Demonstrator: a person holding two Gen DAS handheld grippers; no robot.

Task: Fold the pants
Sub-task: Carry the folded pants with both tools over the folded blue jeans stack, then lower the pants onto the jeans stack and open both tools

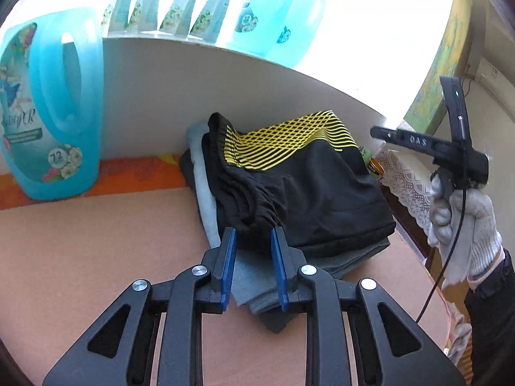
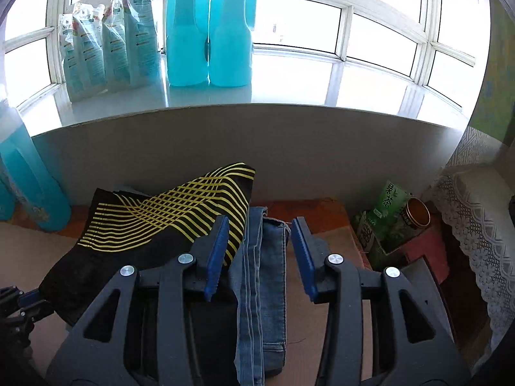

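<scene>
Folded black pants with a yellow net pattern (image 1: 289, 173) lie on top of a stack of grey folded garments (image 1: 251, 283) on the table, against the wall. My left gripper (image 1: 253, 234) is open, its blue pads at the near edge of the black waistband. In the right wrist view the black pants (image 2: 167, 212) lie left of folded blue jeans (image 2: 264, 276). My right gripper (image 2: 260, 225) is open above the jeans and the pants' right edge, holding nothing. The right gripper (image 1: 450, 148) also shows in the left view, held high in a gloved hand.
A large blue detergent bottle (image 1: 51, 106) stands on the table at left. More blue bottles (image 2: 209, 25) and refill pouches (image 2: 106, 38) stand on the windowsill. A green tea carton (image 2: 383, 222) and a brown jar (image 2: 416, 212) sit at right, by a lace-covered object (image 2: 476, 212).
</scene>
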